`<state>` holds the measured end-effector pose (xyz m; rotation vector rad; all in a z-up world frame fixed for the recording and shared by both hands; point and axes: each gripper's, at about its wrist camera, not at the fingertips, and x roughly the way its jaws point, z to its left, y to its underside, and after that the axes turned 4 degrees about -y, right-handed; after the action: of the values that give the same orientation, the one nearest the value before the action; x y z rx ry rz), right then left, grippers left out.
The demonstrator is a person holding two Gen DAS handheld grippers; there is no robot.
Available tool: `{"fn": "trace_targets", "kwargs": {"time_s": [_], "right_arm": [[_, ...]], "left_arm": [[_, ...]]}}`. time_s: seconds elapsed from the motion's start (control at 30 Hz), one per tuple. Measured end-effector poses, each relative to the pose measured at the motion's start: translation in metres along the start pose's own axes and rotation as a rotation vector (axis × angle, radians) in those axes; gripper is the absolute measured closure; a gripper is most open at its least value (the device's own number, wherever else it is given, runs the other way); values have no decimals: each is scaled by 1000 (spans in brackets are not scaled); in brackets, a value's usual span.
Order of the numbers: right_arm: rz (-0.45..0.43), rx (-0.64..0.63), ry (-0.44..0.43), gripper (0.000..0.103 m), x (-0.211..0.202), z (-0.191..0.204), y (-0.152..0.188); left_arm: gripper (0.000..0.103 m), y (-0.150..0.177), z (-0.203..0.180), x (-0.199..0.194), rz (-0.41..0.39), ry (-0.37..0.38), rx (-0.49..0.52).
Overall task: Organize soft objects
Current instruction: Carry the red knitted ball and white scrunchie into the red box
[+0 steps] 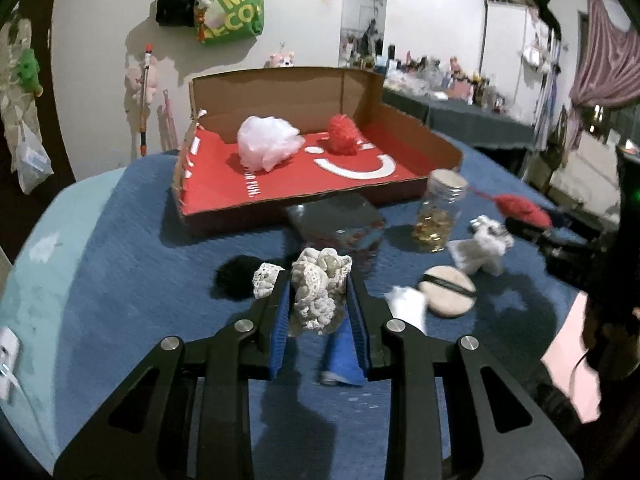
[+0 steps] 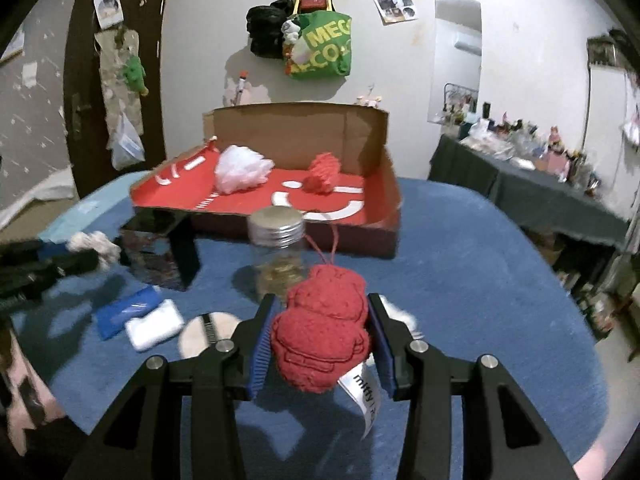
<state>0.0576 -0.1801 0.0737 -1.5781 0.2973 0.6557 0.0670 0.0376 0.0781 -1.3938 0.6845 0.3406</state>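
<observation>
My left gripper (image 1: 318, 288) is shut on a cream knitted soft toy (image 1: 318, 292) and holds it above the blue table cover. My right gripper (image 2: 322, 322) is shut on a red knitted soft toy (image 2: 322, 328) with a white label; it also shows in the left wrist view (image 1: 524, 208). The open cardboard box with a red floor (image 1: 280, 184) stands at the back and holds a white mesh puff (image 1: 266, 142) and a red puff (image 1: 343, 134). The box (image 2: 360, 216) also shows in the right wrist view.
A glass jar with a silver lid (image 1: 438, 212) and a dark glossy box (image 1: 340, 224) stand before the cardboard box. A black pompom (image 1: 234, 276), a round powder puff (image 1: 448, 290), a white plush (image 1: 484, 248) and a white pad (image 2: 154, 324) lie on the cover.
</observation>
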Motion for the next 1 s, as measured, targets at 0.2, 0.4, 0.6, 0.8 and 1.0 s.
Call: {"fn": "trace_targets", "kwargs": {"time_s": [0.2, 0.4, 0.6, 0.8, 1.0], "right_arm": [[26, -103, 84, 57, 10, -6, -12], [45, -151, 110, 57, 24, -10, -24], [49, -162, 115, 57, 37, -14, -38], [48, -133, 80, 57, 47, -19, -54], [53, -98, 17, 57, 62, -24, -72]], "left_arm": [[77, -16, 20, 10, 67, -22, 47], [77, -29, 38, 31, 123, -30, 64], [77, -40, 47, 50, 151, -5, 90], [77, -52, 46, 60, 151, 8, 118], [77, -69, 48, 70, 145, 40, 124]]}}
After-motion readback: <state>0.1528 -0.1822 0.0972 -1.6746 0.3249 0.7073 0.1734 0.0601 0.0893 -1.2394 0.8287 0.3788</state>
